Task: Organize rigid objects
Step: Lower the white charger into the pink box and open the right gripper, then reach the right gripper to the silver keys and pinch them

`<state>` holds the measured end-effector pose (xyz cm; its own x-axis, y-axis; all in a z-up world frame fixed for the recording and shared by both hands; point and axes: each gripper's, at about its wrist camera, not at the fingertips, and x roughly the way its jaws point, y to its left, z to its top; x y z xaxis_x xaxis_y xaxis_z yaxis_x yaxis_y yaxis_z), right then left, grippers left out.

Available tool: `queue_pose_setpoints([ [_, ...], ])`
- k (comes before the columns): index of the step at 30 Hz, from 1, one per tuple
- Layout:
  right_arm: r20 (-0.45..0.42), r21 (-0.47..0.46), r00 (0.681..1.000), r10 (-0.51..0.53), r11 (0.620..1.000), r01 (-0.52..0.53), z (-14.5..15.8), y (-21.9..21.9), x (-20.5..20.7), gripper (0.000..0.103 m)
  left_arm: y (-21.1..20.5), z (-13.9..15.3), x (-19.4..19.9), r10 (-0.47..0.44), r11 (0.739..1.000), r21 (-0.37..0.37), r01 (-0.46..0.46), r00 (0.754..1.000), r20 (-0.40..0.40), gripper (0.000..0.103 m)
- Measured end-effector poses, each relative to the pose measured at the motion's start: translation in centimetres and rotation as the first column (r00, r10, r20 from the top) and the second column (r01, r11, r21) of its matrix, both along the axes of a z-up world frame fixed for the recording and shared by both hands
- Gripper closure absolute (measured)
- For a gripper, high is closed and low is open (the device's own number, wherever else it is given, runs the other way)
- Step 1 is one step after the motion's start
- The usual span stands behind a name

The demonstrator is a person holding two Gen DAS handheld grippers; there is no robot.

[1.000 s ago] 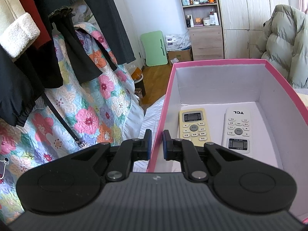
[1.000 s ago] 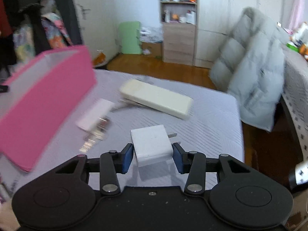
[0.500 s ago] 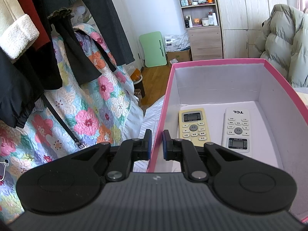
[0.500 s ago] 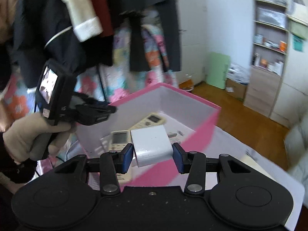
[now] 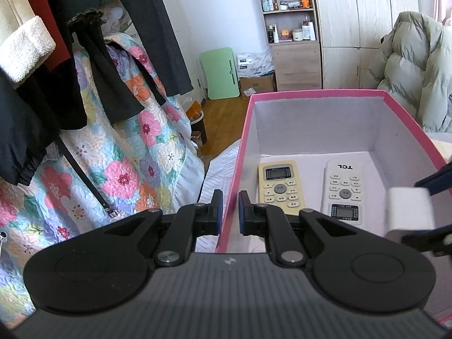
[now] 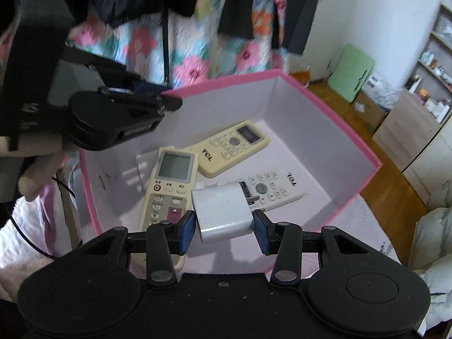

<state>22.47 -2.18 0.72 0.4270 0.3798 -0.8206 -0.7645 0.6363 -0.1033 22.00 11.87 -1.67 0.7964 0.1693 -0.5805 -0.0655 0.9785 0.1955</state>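
One pink box (image 6: 333, 130), centre of the right wrist view, its left wall pinched between the together-drawn jaws of the left gripper (image 5: 228, 212), as in the earlier frame. Three remote controls on its floor: one large cream remote (image 6: 169, 186), one yellowed remote (image 6: 234, 147), one white TCL remote (image 6: 271, 189). One white plug adapter (image 6: 223, 212), clamped in the jaws of the right gripper (image 6: 224, 230), prongs forward; half a second ago over the near pink wall, now inside the box's opening above the remotes, lower right of the left wrist view.
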Motion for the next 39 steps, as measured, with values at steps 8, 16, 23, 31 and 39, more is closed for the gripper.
queue_pose_setpoints([
  [8, -0.076, -0.105, 0.997, -0.005, 0.995, -0.003, -2.1, 1.9, 1.5, 0.053, 0.8, 0.0, 0.0, -0.028, 0.999, -0.025, 0.027, 1.0, -0.009, 0.093],
  [16, -0.084, -0.029, 0.991, -0.107, 0.994, 0.105, -0.9, 1.2, 1.5, 0.041, 0.4, -0.2, 0.0, -0.03, 1.0, -0.006, 0.03, 1.0, -0.002, 0.093],
  [23, -0.019, 0.246, 0.944, -0.331, 0.913, 0.325, 5.1, -7.7, -0.5, 0.037, 0.6, -0.3, -0.2, -0.024, 0.999, -0.027, 0.024, 1.0, 0.007, 0.093],
  [31, -0.239, 0.358, 0.797, -0.556, 0.712, 0.604, 1.9, -18.5, -2.0, 0.036, 1.0, -0.6, -0.6, -0.033, 0.997, -0.064, 0.035, 0.999, 0.043, 0.092],
  [39, -0.269, 0.319, 0.731, -0.628, 0.657, 0.682, -4.5, -19.0, -2.6, 0.043, 0.2, -0.8, -0.7, -0.027, 1.0, -0.012, 0.027, 0.998, 0.05, 0.092],
])
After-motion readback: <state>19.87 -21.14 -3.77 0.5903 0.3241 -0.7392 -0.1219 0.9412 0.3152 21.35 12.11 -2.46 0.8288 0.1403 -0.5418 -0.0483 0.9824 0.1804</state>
